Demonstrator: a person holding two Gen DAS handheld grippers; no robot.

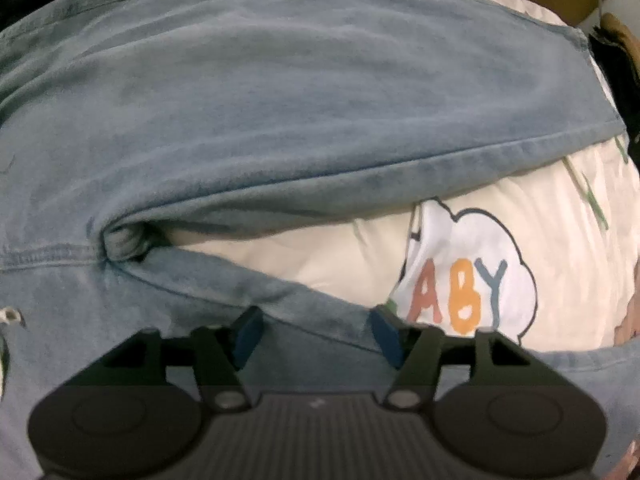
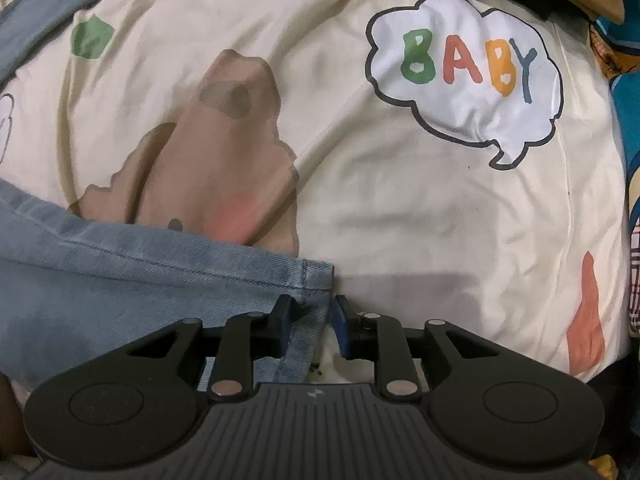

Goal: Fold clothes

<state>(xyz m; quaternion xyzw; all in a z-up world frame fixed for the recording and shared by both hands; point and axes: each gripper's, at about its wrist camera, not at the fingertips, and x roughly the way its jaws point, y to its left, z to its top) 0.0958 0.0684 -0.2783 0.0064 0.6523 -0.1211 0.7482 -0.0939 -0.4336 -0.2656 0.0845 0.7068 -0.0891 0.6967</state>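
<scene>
Both hand-held grippers, left [image 1: 316, 334] and right [image 2: 312, 326], hang spread over unfolded jeans [image 1: 280, 100] on the bed [image 2: 400, 220]; folding barely begun.

A bed is carrying everything here, and a cream quilt [image 2: 400, 208] is covering it, wrinkling softly. Cartoon prints are showing on the quilt: a white speech cloud [image 2: 466, 76] spelling "BABY" in coloured letters, a brown bear [image 2: 216, 160] with a pink cheek, a green patch [image 2: 91, 38] and an orange shape [image 2: 587, 316]. Pale blue jeans [image 1: 260, 112] are lying directly on the quilt, one leg stretching across it, the other leg's hemmed end [image 2: 308, 276] resting flat near the bear.
</scene>
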